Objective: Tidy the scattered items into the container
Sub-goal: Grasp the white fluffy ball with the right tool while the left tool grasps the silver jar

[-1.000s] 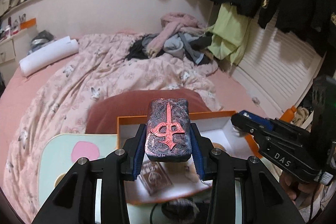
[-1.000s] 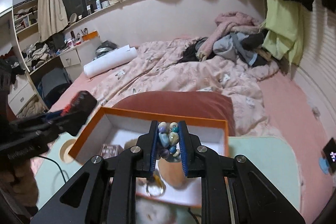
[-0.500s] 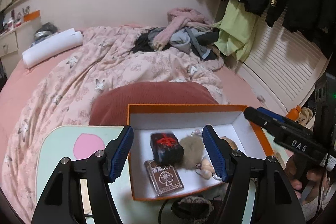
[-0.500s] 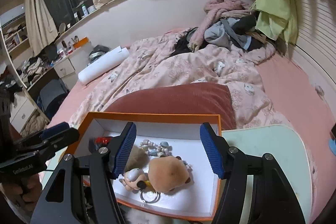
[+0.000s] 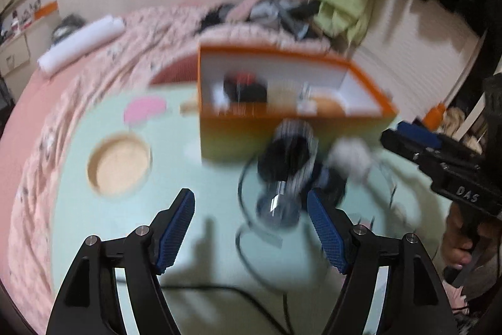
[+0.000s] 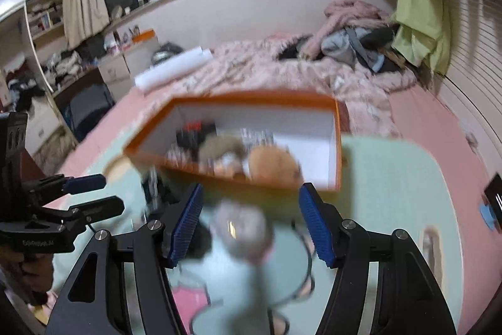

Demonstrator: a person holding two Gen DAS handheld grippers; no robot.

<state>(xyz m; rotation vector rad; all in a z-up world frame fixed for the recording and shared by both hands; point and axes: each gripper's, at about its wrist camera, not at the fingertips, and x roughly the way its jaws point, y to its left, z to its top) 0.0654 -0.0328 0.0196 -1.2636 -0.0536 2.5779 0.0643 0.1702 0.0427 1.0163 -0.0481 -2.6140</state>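
With both empty, tongs [image 5: 251, 225] agape.

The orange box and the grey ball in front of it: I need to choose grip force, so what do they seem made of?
The orange box looks like rigid cardboard with a matte finish: thin straight walls, orange outside, white inside. The grey ball looks like soft fur or plush, judging by its fuzzy outline, though motion blur leaves this uncertain.

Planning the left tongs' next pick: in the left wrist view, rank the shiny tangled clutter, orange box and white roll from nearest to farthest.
1. Shiny tangled clutter, between the open left tongs, toward their right finger.
2. Orange box, just behind it on the table.
3. White roll, far left on the bed.
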